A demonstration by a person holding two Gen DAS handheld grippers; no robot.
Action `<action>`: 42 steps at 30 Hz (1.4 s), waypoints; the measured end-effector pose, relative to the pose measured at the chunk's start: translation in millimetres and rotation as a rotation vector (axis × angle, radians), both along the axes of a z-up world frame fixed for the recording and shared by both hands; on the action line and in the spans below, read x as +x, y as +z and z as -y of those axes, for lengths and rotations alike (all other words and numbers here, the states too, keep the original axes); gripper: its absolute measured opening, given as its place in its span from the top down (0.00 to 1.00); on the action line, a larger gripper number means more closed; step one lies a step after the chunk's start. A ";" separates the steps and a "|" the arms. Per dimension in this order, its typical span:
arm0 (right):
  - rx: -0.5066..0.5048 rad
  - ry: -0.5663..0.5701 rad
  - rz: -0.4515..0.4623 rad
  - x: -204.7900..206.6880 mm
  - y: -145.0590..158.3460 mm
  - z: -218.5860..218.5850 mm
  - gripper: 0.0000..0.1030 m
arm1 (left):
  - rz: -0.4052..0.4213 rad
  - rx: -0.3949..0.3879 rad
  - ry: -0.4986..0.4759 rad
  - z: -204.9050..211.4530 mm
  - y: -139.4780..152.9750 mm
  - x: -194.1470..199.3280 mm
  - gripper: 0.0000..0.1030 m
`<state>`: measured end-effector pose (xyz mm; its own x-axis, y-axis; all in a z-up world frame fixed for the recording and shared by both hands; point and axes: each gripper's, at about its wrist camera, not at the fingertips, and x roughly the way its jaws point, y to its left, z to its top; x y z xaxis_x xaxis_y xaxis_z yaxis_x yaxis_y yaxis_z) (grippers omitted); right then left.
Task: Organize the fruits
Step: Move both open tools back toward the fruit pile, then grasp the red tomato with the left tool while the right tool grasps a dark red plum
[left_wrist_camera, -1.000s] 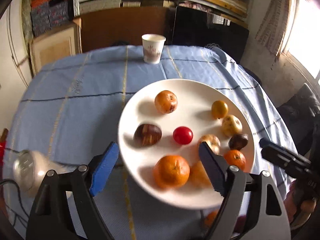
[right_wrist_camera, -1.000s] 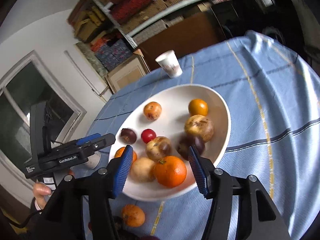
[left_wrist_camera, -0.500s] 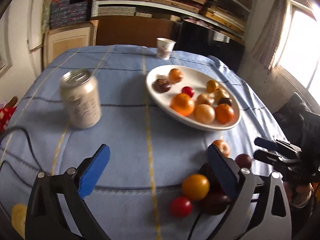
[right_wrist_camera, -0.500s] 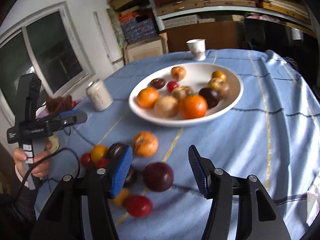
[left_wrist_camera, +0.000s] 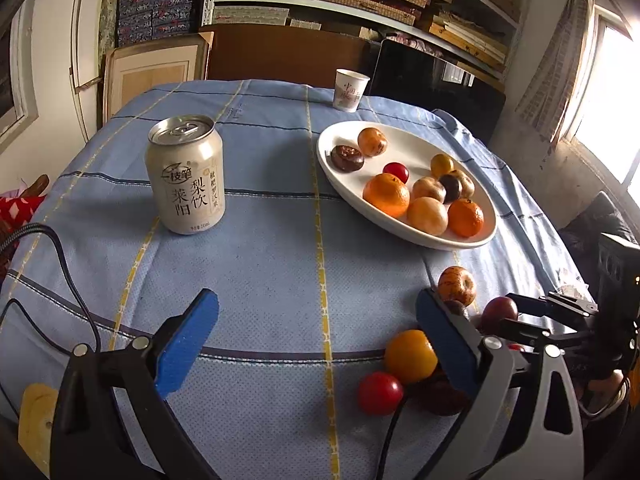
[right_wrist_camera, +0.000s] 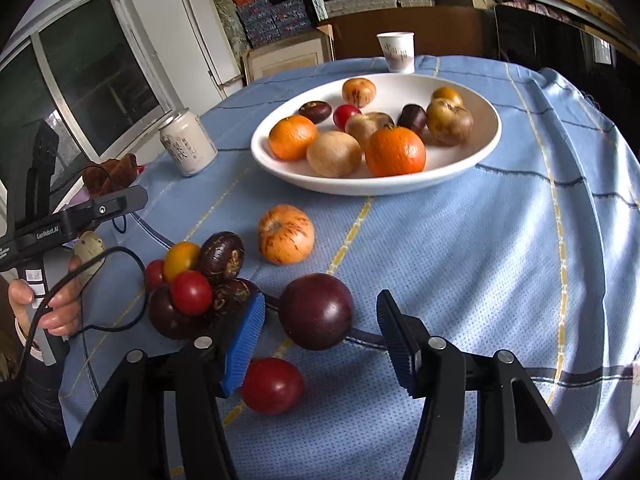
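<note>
1. Both grippers have pulled back from the wide white ceramic plate (right_wrist_camera: 376,190) toward the near loose fruit;
2. right gripper (right_wrist_camera: 320,338), jaws wide, brackets the round dark-purple plum (right_wrist_camera: 316,311); left gripper (left_wrist_camera: 316,344) gapes empty;
3. centre the pads, then close gently, lest it roll.

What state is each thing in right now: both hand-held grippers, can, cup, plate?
Left hand-held gripper: open, empty.
Right hand-held gripper: open around the dark plum, not gripping.
Drink can: upright, tab unpulled.
Paper cup: upright.
White plate: holds fruit.
</note>
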<state>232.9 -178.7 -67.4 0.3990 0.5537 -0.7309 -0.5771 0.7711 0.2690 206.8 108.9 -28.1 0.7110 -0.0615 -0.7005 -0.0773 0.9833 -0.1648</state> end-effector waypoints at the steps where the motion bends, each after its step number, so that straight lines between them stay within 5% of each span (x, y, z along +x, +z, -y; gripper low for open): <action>1: -0.001 0.002 -0.008 0.9 -1.2 -0.4 0.51 | 0.001 0.004 -0.005 0.9 0.1 -0.6 0.06; 4: 0.022 0.016 -0.030 2.3 -2.7 0.1 0.63 | 0.000 0.027 -0.016 4.3 0.4 -2.3 0.06; 10: 0.133 -0.021 -0.038 6.7 8.1 17.5 0.63 | -0.030 0.032 -0.082 4.0 -6.6 -8.3 0.07; 16: 0.345 -0.045 -0.010 4.2 31.9 54.5 0.63 | -0.069 0.070 -0.228 20.2 -23.0 -23.4 0.41; 22: 0.326 -0.077 -0.018 5.0 28.5 57.5 0.63 | -0.092 0.107 -0.332 41.0 -33.9 -30.6 0.50; 42: 0.291 -0.070 -0.013 1.7 24.8 55.3 0.63 | -0.103 0.129 -0.349 47.1 -42.2 -27.6 0.71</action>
